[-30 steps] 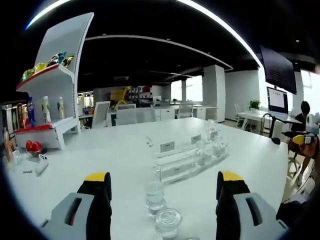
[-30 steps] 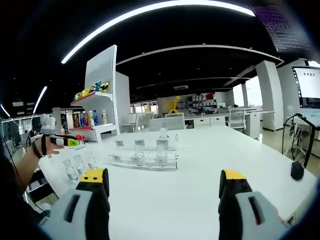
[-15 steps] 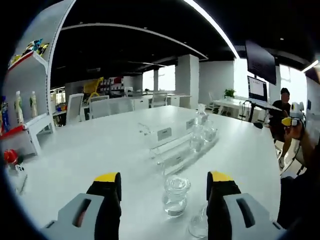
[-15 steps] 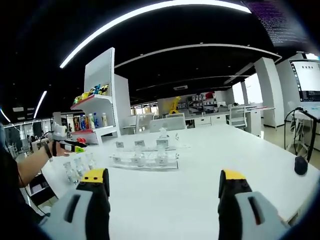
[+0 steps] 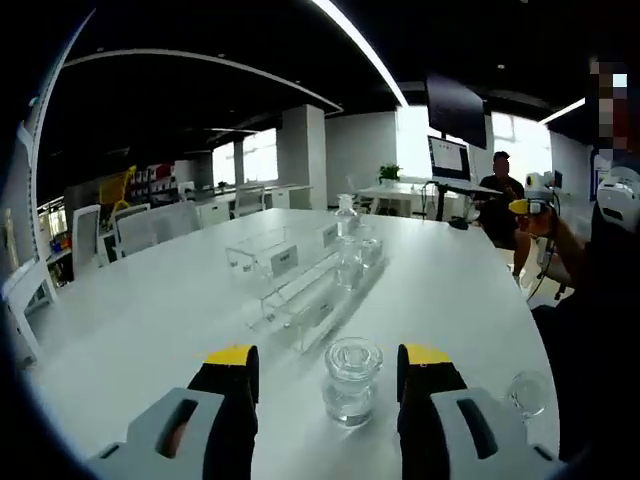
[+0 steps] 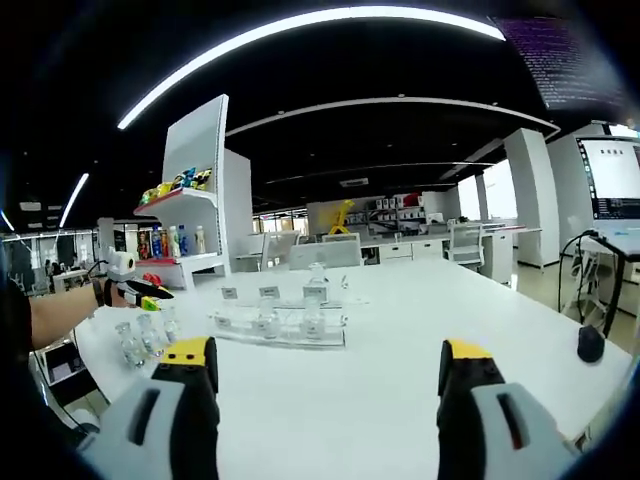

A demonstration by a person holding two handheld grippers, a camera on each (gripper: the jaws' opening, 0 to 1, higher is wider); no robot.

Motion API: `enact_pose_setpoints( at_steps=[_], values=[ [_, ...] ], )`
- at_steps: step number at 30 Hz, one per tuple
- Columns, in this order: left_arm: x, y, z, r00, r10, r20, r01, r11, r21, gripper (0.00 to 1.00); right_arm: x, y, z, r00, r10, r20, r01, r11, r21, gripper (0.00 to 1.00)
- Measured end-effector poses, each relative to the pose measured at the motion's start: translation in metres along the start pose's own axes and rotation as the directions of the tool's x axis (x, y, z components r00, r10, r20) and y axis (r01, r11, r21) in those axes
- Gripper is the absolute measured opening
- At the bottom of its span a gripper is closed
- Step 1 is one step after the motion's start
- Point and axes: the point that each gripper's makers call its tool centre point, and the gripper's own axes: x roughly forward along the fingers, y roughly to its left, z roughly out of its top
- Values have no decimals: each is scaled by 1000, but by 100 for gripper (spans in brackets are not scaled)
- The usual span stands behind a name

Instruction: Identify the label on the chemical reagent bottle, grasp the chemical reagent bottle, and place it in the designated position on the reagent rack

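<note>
Left gripper view: the left gripper point(image 5: 328, 375) has its yellow-tipped jaws spread wide, one on either side of a clear glass reagent bottle point(image 5: 351, 381) standing upright on the white table point(image 5: 140, 310). The jaws do not touch the bottle. A second clear bottle point(image 5: 527, 392) stands off to the right, near the table edge. Beyond the first bottle sits the transparent reagent rack point(image 5: 300, 282), with white label cards and several bottles already standing in it. The right gripper point(image 5: 530, 198) shows at far right, held up above the table.
</note>
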Motion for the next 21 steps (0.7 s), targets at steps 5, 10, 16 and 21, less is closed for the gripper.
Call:
enact_pose_setpoints(
  at_steps=[5,10,16,21],
  values=[
    [7,-8,-12,996,-78,-43,79,996,43,55,3,4,-3,1000,13,-13,-13,1000,2,87],
    [16,-10,-20,994,-91,-62,95,993,63,53,4,3,-4,1000,8,-22,-8,1000,-2,87],
    [21,-16,-21,991,-129,-39,131,990,58,42,7,5,-10,999,27,-43,-26,1000,15,86],
    [25,-19,-28,991,-134,-26,135,990,49,39,8,6,-10,999,30,-43,-30,1000,7,85]
  ],
)
